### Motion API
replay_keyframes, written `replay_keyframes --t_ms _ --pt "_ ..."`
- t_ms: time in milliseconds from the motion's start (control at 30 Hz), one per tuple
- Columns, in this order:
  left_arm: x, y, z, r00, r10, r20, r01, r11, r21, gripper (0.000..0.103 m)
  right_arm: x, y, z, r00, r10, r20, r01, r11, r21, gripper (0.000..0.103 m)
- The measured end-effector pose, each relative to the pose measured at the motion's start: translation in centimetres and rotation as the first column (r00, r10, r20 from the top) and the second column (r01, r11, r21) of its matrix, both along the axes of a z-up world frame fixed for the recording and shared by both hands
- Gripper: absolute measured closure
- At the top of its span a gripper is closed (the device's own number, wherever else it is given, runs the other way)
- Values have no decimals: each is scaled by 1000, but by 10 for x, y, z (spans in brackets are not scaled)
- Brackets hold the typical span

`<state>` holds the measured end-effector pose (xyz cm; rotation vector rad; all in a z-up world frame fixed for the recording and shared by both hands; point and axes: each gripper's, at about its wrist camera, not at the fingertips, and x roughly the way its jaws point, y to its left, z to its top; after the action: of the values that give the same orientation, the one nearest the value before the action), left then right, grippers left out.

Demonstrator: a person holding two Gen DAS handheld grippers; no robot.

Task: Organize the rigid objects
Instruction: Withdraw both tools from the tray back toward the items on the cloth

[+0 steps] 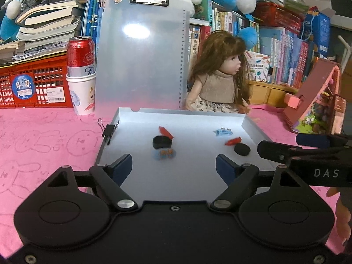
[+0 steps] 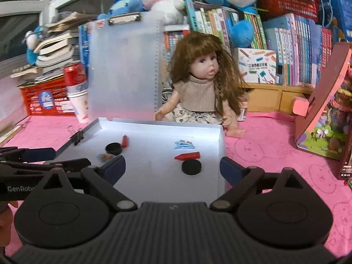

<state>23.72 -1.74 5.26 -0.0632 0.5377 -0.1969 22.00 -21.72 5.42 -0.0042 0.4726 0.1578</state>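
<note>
Left hand-held gripper (image 1: 173, 164): jaws spread wide, nothing between them, hovering over the near end of the white tray (image 1: 253, 124). Blue pads on both fingers, clear of the tray floor.

Right hand-held gripper (image 2: 172, 168): jaws spread wider still, empty, over the tray's near right part; its right finger hangs past the tray's right wall, above the pink cloth (image 2: 275, 145) covering the tabletop. Each gripper shows in the other's view, side by side, close together.

Tray contents, left group: black round lid (image 1: 162, 142), open side up; a red clip (image 1: 166, 132) just behind it, touching or nearly so; a small blue-and-orange piece (image 1: 164, 154) just in front. Right group: blue hair clip (image 1: 223, 132) farthest back; a second red clip (image 1: 233, 141) nearer; black disc (image 1: 242, 149) just in front of that clip. The two groups lie well apart.

Black binder clip (image 1: 109, 130) gripping the tray's left wall.

Behind the tray: translucent clipboard (image 1: 143, 50) standing upright; doll (image 1: 220, 74) seated to its right, just beyond the tray's far wall. Red can (image 1: 80, 54) sits in a paper cup (image 1: 81, 94) left of the clipboard, beside a red crate (image 1: 33, 83). Books and plush toys fill the background.
</note>
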Motion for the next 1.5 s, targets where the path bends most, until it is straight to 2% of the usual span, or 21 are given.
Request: replay_keyframes --t_ms 300,933,1167,1400,1500 --pt "-31 11 5 1000 -26 4 26 999 -25 19 -33 4 6 997 65 43 -62 996 -64 0" --pt "-90 21 7 996 -86 8 86 996 -15 18 -81 -12 2 993 113 22 -112 993 -22 0" --pt "-116 17 3 992 -126 18 125 992 27 18 -98 -17 -4 990 141 6 -141 990 -3 0" --pt "-140 13 0 985 -173 24 172 985 32 17 -119 -23 -13 987 163 5 -163 987 6 0" --pt "-149 12 -2 981 -193 29 192 980 43 17 -130 -25 -18 987 163 0 -163 986 -18 0"
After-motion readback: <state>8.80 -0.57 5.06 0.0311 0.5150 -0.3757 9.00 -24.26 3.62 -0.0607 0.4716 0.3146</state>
